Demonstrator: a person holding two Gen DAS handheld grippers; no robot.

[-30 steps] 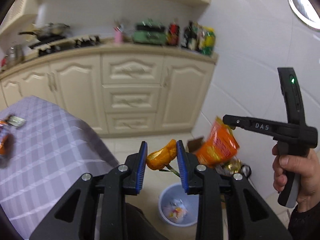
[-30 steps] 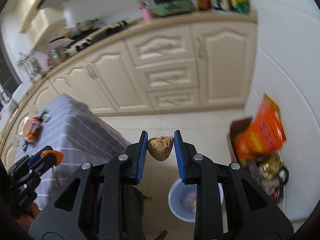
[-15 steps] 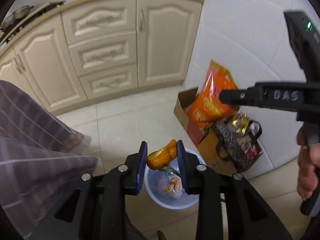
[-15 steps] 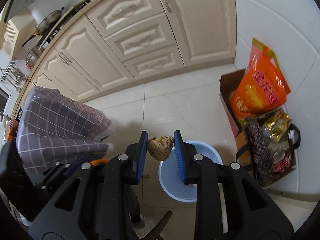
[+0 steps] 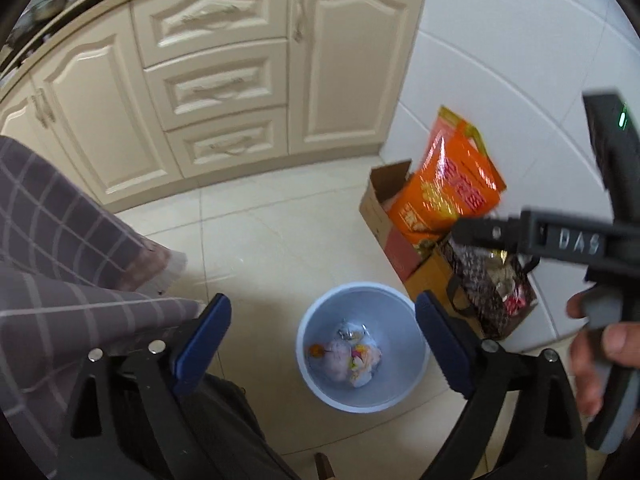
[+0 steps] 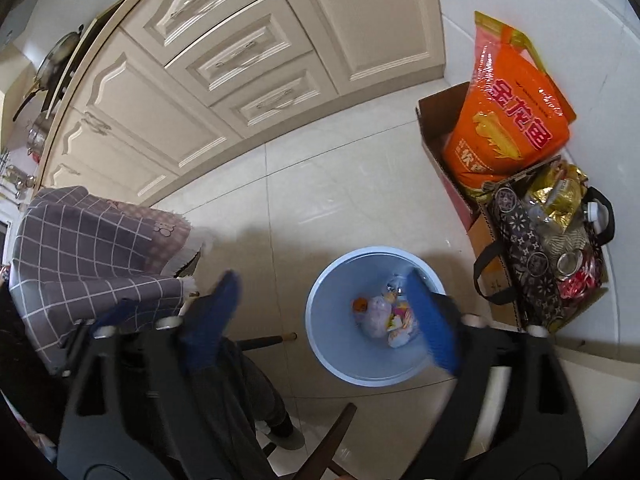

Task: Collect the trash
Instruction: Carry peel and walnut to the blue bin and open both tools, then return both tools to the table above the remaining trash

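Note:
A light blue trash bin (image 5: 416,344) stands on the tiled floor below both grippers; it also shows in the right wrist view (image 6: 320,332). Crumpled wrappers (image 5: 354,354) and an orange peel (image 5: 316,349) lie at its bottom, also seen in the right wrist view (image 6: 390,316). My left gripper (image 5: 322,336) is open wide and empty, directly above the bin. My right gripper (image 6: 332,312) is open wide and empty over the bin, and its body shows at the right of the left wrist view (image 5: 560,240).
An orange bag (image 6: 508,112) stands in a cardboard box (image 6: 432,128) by the wall, with a dark patterned tote (image 6: 536,264) beside it. A checked grey tablecloth (image 6: 88,248) hangs at left. Cream cabinets (image 5: 224,80) line the back. A wooden chair leg (image 6: 340,432) is below.
Both grippers opened over the bin. The orange peel left the left gripper and the brown lump left the right gripper. The peel now lies in the bin.

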